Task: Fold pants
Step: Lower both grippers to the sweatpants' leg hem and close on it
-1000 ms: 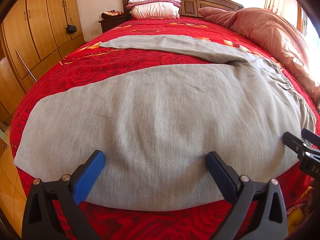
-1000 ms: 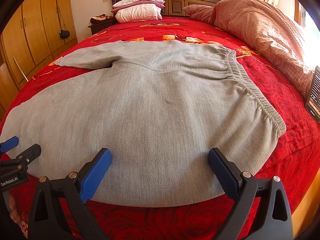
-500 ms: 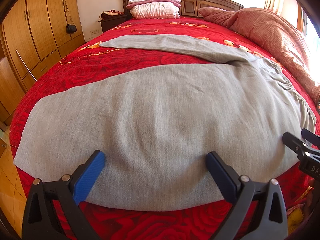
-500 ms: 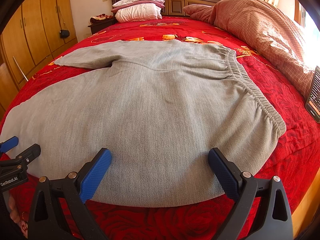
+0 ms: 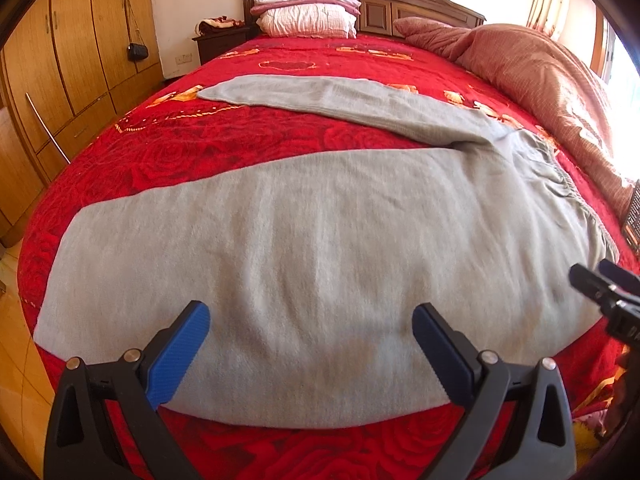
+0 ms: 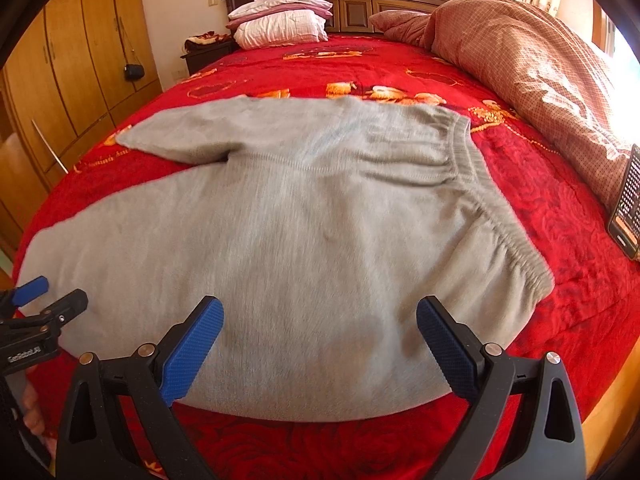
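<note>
Grey sweatpants (image 5: 320,232) lie spread flat on the red bedspread, waistband (image 6: 480,184) to the right, one leg near me and the other leg (image 5: 320,96) angled toward the headboard. My left gripper (image 5: 310,332) is open and empty, hovering over the near leg's front edge. My right gripper (image 6: 320,328) is open and empty over the seat part near the waistband. Each gripper shows at the edge of the other's view: the right one in the left wrist view (image 5: 604,280), the left one in the right wrist view (image 6: 48,296).
The bed (image 5: 240,140) has a red rose-patterned cover. A pink quilt (image 6: 520,64) is heaped along the right side. Pillows (image 5: 308,16) sit at the headboard. A phone (image 6: 628,208) lies at the right edge. Wooden wardrobes (image 5: 72,60) stand on the left.
Both views have risen and pulled back slightly from the pants. Both grippers stay open and the pants have not moved.
</note>
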Demonstrator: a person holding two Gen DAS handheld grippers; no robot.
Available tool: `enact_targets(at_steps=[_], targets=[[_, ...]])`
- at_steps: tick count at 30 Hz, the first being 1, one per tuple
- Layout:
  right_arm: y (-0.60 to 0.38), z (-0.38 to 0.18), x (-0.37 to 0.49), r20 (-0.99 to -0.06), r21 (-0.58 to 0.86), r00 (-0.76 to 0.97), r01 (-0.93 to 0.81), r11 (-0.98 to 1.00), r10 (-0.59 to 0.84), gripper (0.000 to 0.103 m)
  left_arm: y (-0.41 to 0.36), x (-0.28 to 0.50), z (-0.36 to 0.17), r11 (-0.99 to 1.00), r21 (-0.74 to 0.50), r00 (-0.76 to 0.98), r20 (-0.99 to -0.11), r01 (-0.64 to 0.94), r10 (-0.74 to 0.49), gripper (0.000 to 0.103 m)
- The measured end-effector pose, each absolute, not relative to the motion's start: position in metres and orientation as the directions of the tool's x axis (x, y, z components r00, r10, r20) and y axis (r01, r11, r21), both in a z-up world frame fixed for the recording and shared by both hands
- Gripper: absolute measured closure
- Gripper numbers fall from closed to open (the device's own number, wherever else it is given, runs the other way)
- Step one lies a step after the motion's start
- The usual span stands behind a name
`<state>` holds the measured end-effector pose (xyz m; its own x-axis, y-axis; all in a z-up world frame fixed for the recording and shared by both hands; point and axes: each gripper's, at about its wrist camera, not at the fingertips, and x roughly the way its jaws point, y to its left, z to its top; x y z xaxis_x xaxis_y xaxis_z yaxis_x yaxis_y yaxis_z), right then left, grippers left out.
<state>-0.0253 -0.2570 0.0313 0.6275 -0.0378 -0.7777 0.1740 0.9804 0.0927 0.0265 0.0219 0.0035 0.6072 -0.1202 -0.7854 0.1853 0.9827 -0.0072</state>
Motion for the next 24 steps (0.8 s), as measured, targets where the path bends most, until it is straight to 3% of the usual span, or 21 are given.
enact_targets(at_steps=[24], targets=[[-0.352, 0.067, 0.115, -0.862, 0.123, 0.506, 0.145, 0.982, 0.033, 0.004, -0.034, 0.203, 0.067, 0.948, 0.04, 0.591, -0.79, 0.317, -0.164, 0.0]])
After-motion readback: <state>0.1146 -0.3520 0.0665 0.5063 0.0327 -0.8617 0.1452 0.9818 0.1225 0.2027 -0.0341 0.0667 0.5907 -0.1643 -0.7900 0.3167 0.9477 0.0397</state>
